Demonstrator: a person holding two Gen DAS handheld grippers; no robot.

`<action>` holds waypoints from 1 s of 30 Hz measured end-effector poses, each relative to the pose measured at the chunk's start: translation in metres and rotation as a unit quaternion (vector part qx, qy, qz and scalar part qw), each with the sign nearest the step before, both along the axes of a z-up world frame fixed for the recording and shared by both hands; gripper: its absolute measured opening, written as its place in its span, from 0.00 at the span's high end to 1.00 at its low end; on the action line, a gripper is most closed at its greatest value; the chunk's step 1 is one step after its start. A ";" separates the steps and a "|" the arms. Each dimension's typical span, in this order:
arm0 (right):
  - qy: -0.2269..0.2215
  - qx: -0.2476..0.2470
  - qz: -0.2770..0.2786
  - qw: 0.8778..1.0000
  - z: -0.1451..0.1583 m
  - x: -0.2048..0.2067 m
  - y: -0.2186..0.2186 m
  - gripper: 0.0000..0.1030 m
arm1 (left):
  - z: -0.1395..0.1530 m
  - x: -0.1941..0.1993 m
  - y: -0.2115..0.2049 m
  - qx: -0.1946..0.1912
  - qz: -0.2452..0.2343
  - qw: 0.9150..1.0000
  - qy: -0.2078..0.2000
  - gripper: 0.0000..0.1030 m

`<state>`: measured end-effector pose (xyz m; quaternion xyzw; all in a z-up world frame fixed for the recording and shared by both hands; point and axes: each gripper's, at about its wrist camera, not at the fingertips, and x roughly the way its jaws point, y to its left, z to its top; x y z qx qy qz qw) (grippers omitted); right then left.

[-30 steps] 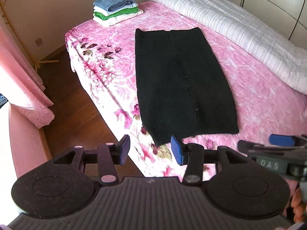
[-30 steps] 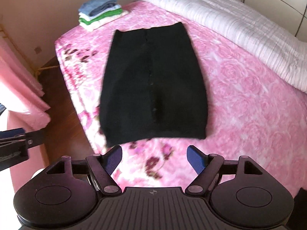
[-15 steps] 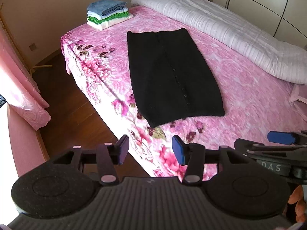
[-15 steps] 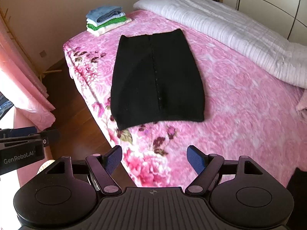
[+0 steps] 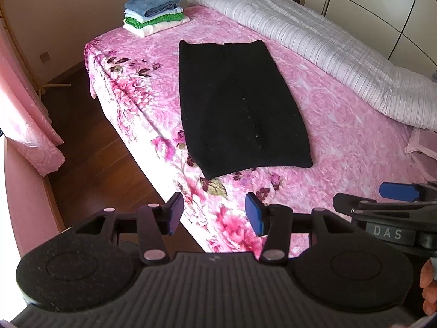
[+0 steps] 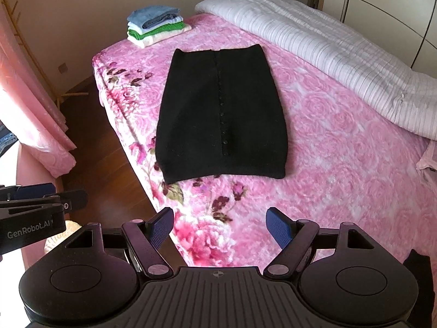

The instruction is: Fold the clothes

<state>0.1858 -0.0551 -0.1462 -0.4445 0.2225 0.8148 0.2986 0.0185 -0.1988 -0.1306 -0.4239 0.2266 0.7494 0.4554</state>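
Left gripper (image 5: pixel 213 213) and right gripper (image 6: pixel 220 228): both hanging with jaws spread, holding nothing, short of the bed (image 6: pixel 341 164) edge. Black garment (image 6: pixel 222 117): lying flat on the bed. Folded clothes stack (image 6: pixel 157 26): sitting at the bed's far corner, beyond the garment.

One black garment (image 6: pixel 222 114), one stack of folded clothes (image 6: pixel 157 26) (four layers), one quilt (image 6: pixel 327 52), two grippers (image 6: pixel 220 225).

A: What's different from a second ago?
B: Both grippers, left gripper (image 5: pixel 213 213) and right gripper (image 6: pixel 220 228), have drawn back from the black garment (image 6: pixel 221 114), which now lies farther off.
A: And the jaws?
B: Unchanged, so nothing more.
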 end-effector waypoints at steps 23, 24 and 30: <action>0.066 -0.040 0.005 0.997 -0.023 0.012 0.136 0.25 | -0.029 -0.026 0.061 0.056 -0.002 0.998 -0.013 0.63; 0.068 -0.044 -0.001 0.997 -0.026 0.013 0.142 0.25 | -0.034 -0.029 0.064 0.052 -0.002 0.999 -0.014 0.63; 0.068 -0.067 -0.048 0.994 -0.047 0.012 0.174 0.25 | -0.072 -0.069 0.094 0.023 -0.002 0.998 -0.051 0.63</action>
